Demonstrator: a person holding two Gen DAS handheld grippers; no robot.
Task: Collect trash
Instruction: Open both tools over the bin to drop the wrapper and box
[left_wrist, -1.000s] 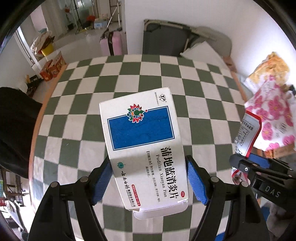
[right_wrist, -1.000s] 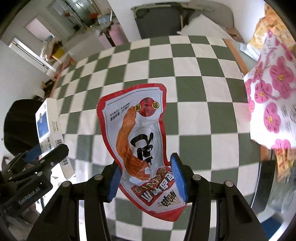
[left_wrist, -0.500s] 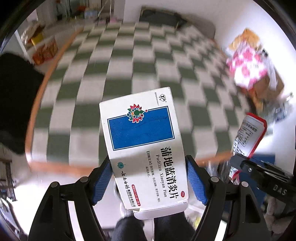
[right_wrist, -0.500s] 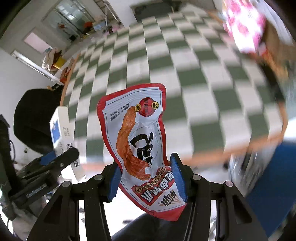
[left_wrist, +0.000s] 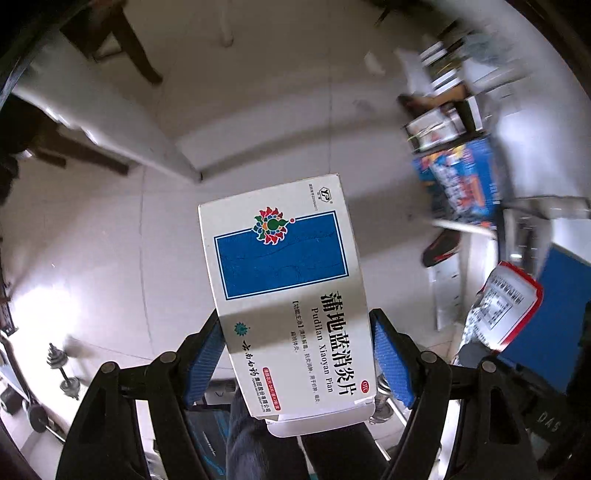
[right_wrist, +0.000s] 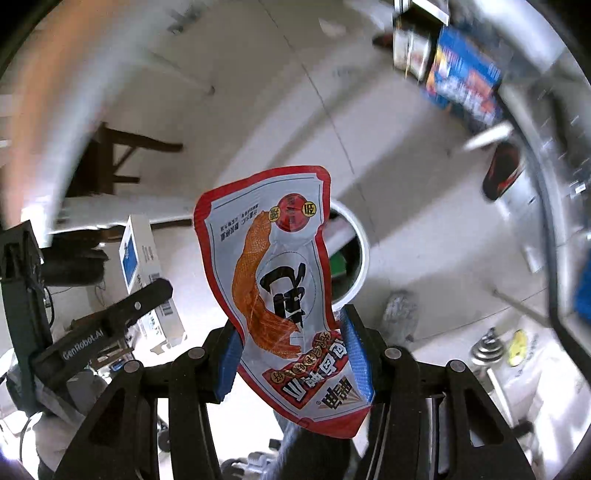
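Both views have swung off the checkered tabletop to pale floor tiles, much of it smeared by blur. One flat cardboard medicine box (left_wrist: 284, 291) — white with a blue rectangle — sits clamped between the blue ribbed pads of the left gripper (left_wrist: 297, 354). One glossy, crinkled snack wrapper (right_wrist: 280, 291), red-edged, is pinched in the right gripper (right_wrist: 291, 354). Behind the wrapper, a round white bin rim (right_wrist: 364, 254) is half hidden; shelf clutter at the right edge is unreadable.
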